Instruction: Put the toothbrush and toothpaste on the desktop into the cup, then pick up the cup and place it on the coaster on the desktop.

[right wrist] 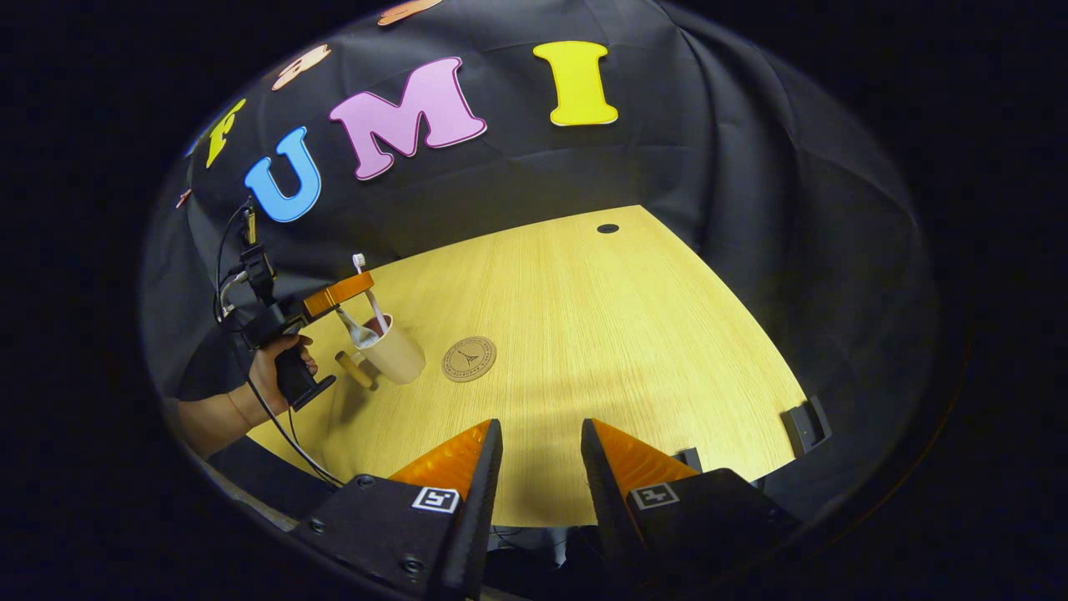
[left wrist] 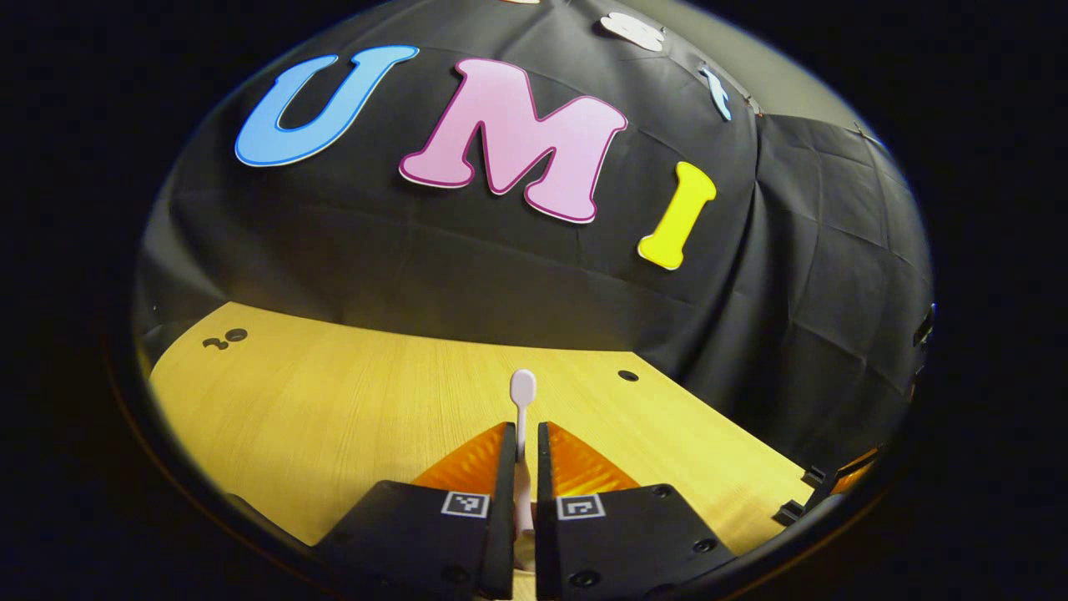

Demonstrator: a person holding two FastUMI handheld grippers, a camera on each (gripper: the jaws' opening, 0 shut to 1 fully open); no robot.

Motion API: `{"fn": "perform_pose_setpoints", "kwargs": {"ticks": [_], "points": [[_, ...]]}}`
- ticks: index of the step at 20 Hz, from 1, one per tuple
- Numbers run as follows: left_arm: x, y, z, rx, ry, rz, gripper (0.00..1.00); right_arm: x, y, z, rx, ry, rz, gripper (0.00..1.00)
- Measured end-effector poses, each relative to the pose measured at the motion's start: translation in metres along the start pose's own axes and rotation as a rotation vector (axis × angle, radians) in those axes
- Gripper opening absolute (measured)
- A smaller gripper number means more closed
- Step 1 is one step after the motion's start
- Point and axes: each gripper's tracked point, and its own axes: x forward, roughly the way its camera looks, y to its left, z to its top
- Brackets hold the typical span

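My left gripper [left wrist: 521,455] is shut on a white toothbrush [left wrist: 523,391], whose head sticks out past the fingertips over the wooden desktop [left wrist: 334,401]. In the right gripper view that same left gripper [right wrist: 365,285], held by a hand [right wrist: 279,359], keeps the toothbrush [right wrist: 365,284] nearly upright, its lower end at the mouth of a beige cup [right wrist: 396,355] with a wooden handle. A white item [right wrist: 357,332], likely the toothpaste, leans inside the cup. A round brown coaster [right wrist: 469,359] lies just right of the cup. My right gripper [right wrist: 541,438] stands open with nothing between its fingers, over the desktop's near edge.
The booth's black cloth wall rises close behind the desk. Small round holes [right wrist: 608,228] sit in the desktop near its far edge. Black brackets [right wrist: 805,426] are fixed at the right edge. A cable [right wrist: 284,434] hangs from the left gripper's handle.
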Motion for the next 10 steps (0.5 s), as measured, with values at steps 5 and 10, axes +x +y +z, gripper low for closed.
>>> {"fn": "perform_pose_setpoints", "kwargs": {"ticks": [5,10], "points": [[-0.017,-0.013,-0.006,0.02,0.044,-0.026,0.31,0.002,0.004,0.006,-0.009,-0.003,0.029,0.59],[-0.046,-0.021,-0.009,0.083,0.098,-0.016,0.67,0.009,0.012,0.011,-0.012,0.0,0.072,0.59]]}}
